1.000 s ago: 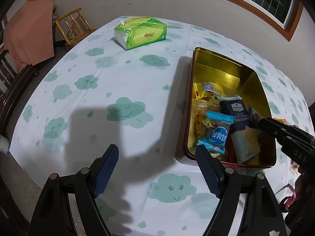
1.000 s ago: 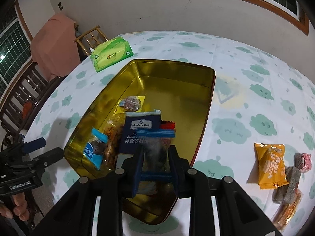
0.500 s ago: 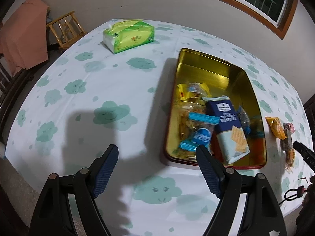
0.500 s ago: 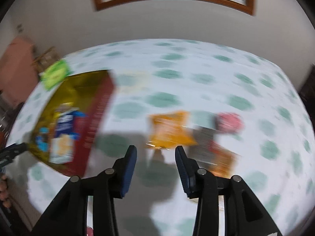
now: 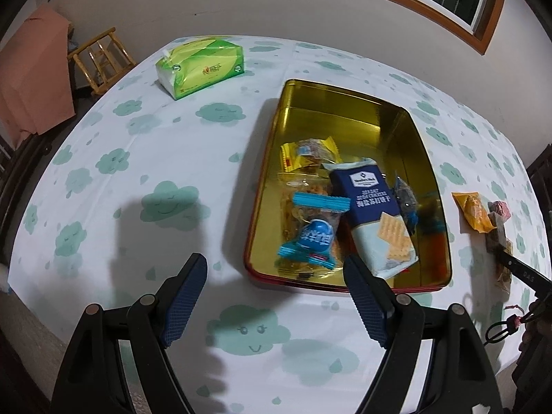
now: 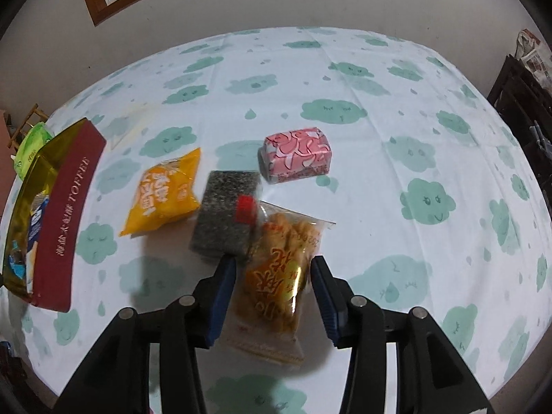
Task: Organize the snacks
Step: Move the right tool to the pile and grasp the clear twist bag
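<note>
The right gripper (image 6: 274, 291) hangs over the table (image 6: 379, 179), its jaws opening, with a clear packet of fried snacks (image 6: 276, 272) lying between the blue pads; the pads are not pressing on it. Touching the far end of that packet lies a dark speckled bar (image 6: 224, 220) with a red label, and an orange packet (image 6: 162, 193) sits just beside the bar, towards the tin. A pink-and-white wrapped block (image 6: 296, 155) lies a little farther out, near the bar's far corner.

The left gripper (image 5: 276, 296) is spread wide and holds nothing, hovering above the near edge of the table by the tin's near rim. The gold tin (image 5: 269, 179) with red outer walls stands towards the middle of the cloud-patterned cloth. In its near half lie a blue-wrapped sweet (image 5: 315, 234), a navy cracker pack (image 5: 376, 214), a clear bag of golden snacks under them, and a yellow packet (image 5: 307, 153) farther in; the far half is bare gold.

Beyond the tin, near the far left edge of the table, rests a green tissue pack (image 5: 200, 65).
</note>
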Motion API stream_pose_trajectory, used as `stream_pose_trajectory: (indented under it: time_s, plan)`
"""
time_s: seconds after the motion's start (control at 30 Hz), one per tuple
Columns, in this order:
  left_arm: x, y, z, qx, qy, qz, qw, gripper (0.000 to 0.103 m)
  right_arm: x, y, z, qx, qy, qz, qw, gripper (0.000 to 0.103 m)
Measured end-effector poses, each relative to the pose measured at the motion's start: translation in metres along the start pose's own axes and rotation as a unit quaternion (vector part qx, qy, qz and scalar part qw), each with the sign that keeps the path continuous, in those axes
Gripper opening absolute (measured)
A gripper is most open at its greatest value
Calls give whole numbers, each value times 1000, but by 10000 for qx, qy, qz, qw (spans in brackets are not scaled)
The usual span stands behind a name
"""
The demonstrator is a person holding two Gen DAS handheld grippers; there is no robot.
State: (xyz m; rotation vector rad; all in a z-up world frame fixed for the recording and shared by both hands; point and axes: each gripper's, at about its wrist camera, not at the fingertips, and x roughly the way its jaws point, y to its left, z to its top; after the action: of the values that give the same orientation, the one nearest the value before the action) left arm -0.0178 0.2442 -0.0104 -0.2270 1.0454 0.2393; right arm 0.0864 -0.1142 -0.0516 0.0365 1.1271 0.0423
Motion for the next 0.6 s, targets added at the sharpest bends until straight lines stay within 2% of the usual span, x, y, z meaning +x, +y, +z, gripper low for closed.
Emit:
stream_pose_trajectory:
  time_s: [0.1,0.17,0.33,0.6]
  plan:
    - [0,-8,1,91,4,-15,10000,78,3,-2,-3,-89,0,85,9999,45]
    - [0,-14,2,134,-4,-35,9999,78,1,-3,-5,-245,-27,105,9996,40]
    - [-3,-34,6,310,-20,-82,9995,78,-5,-15,-9,-347,-102,391,9986,38]
    - [-4,-81,12,596,17,-251,9979,78,-2,-56,-2,-270,-365,150,9989,38]
